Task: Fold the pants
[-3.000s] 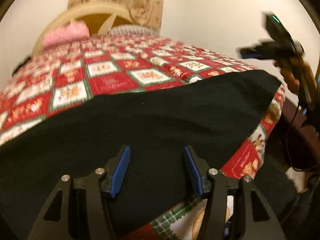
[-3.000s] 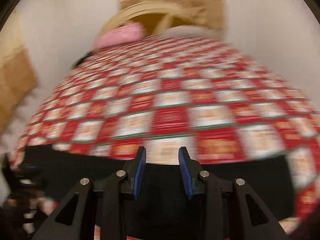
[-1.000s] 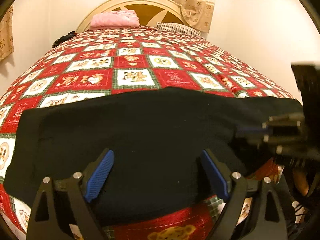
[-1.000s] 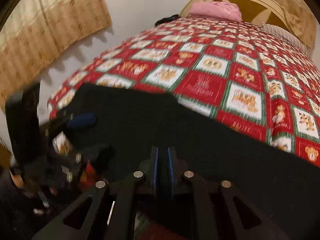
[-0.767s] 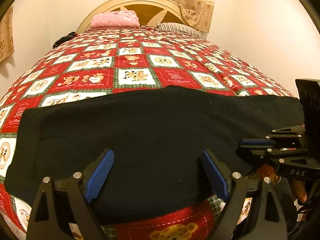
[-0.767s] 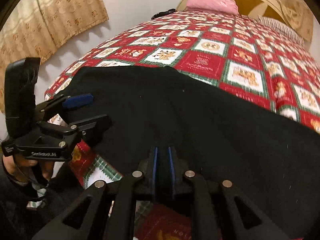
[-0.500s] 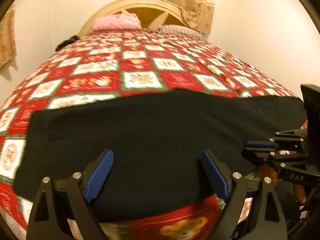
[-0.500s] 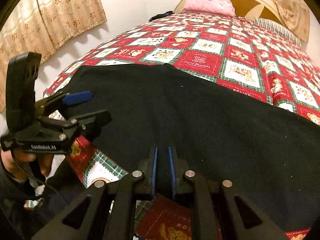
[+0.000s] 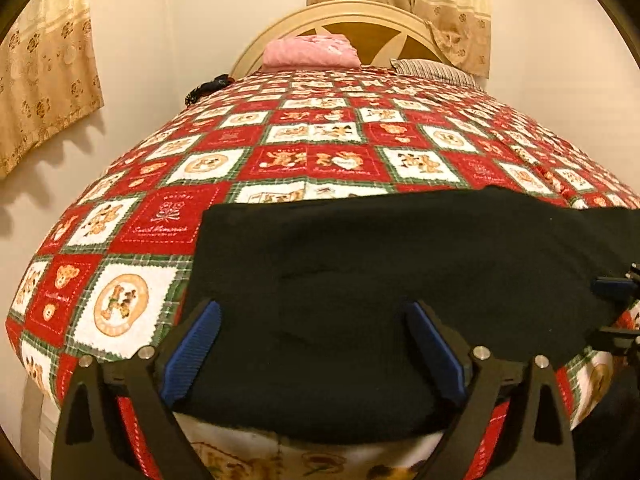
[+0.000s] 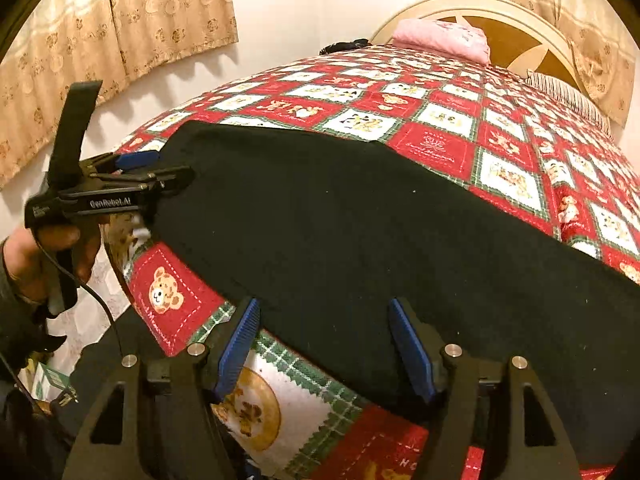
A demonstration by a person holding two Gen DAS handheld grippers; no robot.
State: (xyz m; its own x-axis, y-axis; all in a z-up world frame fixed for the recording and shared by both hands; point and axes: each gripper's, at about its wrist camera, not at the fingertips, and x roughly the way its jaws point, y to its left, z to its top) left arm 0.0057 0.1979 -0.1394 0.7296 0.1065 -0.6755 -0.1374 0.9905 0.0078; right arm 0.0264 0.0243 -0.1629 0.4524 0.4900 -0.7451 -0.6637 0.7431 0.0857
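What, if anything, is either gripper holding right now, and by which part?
Nothing. The left gripper and right gripper are both open above the near edge of the black pants, which lie flat on the bed.

The bed's teddy-bear quilt (image 9: 168, 216) carries black pants (image 9: 380, 272) and a pink pillow (image 9: 310, 52).

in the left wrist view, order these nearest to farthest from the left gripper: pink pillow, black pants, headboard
1. black pants, right at the left gripper, between its open fingers
2. pink pillow, far end of bed, left of centre
3. headboard, just behind the pillow
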